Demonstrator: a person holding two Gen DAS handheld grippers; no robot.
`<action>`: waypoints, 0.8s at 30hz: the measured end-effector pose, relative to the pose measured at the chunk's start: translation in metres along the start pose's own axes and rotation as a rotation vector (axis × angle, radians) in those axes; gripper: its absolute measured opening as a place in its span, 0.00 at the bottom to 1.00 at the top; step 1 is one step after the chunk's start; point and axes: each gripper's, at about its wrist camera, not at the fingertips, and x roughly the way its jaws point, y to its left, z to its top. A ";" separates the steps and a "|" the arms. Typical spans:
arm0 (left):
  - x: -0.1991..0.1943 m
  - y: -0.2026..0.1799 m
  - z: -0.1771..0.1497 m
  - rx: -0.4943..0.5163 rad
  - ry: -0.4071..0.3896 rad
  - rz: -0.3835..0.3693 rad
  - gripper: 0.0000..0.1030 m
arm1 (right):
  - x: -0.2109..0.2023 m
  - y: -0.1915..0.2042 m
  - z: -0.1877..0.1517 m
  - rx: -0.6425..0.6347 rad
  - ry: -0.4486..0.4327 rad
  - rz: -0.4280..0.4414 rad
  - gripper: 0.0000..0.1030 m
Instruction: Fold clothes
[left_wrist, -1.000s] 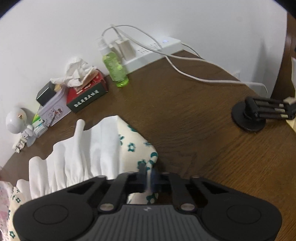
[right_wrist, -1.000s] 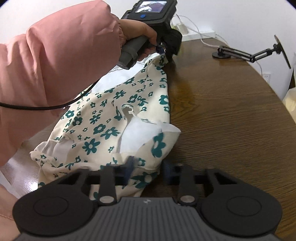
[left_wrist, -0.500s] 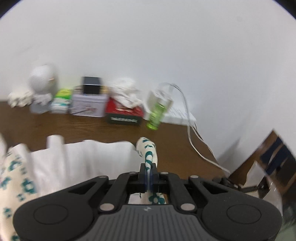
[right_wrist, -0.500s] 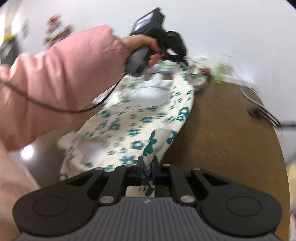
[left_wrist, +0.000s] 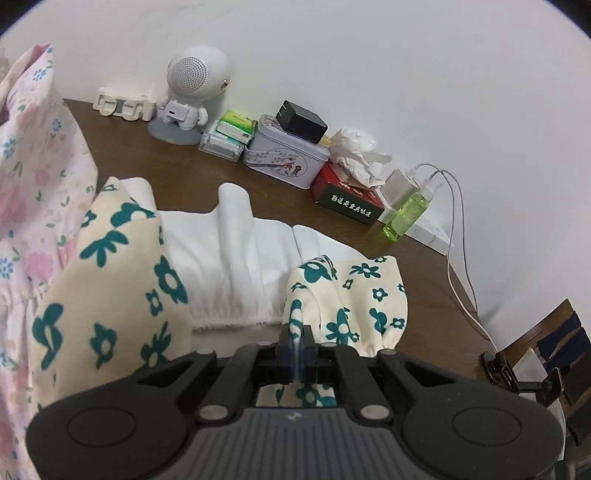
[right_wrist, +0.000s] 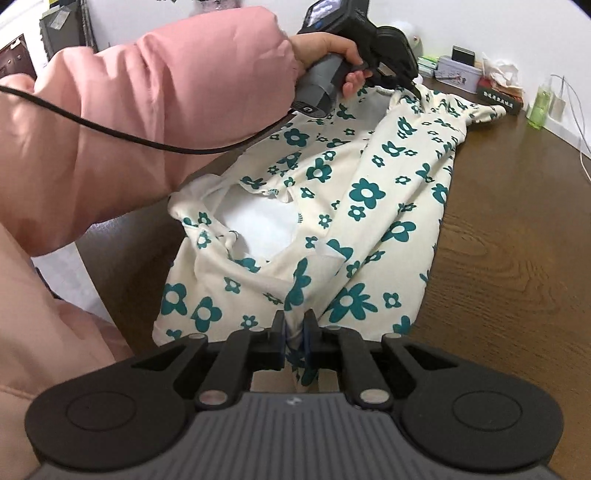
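The flowered garment (right_wrist: 373, 192), cream with teal blossoms, lies stretched along the brown table (right_wrist: 517, 240), and I have it by both ends. My right claw (right_wrist: 294, 332) is clamped on a bunched fold at the near end; a second ago its jaws stood apart over that hem, so this pinch is new. My left claw (left_wrist: 296, 345) is pressed together on a thin ridge of the far edge, as it was before. What has changed most is the lay of the cloth: the far end has been carried across, away from the power strip corner and toward the row of clutter, so the right edge now rolls over onto the white lining (left_wrist: 229, 266). I read that as the lengthwise fold under way, with both corners lifted and not yet laid down.

Further out, a pink floral garment (left_wrist: 33, 177) waits at the left, and the tin box (left_wrist: 284, 158), tissue box (left_wrist: 347, 199) and green bottle (left_wrist: 406, 216) sit near the fold's far end, so I should keep the hem short of them.
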 end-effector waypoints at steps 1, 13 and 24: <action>0.000 0.000 0.000 0.003 0.000 0.007 0.03 | -0.001 0.000 0.000 0.006 -0.001 0.000 0.09; -0.017 -0.019 0.002 0.129 -0.009 0.080 0.58 | -0.038 -0.036 -0.010 0.176 -0.106 0.102 0.43; 0.046 -0.120 0.005 0.452 0.136 0.209 0.64 | 0.003 -0.050 -0.003 0.216 -0.108 0.108 0.43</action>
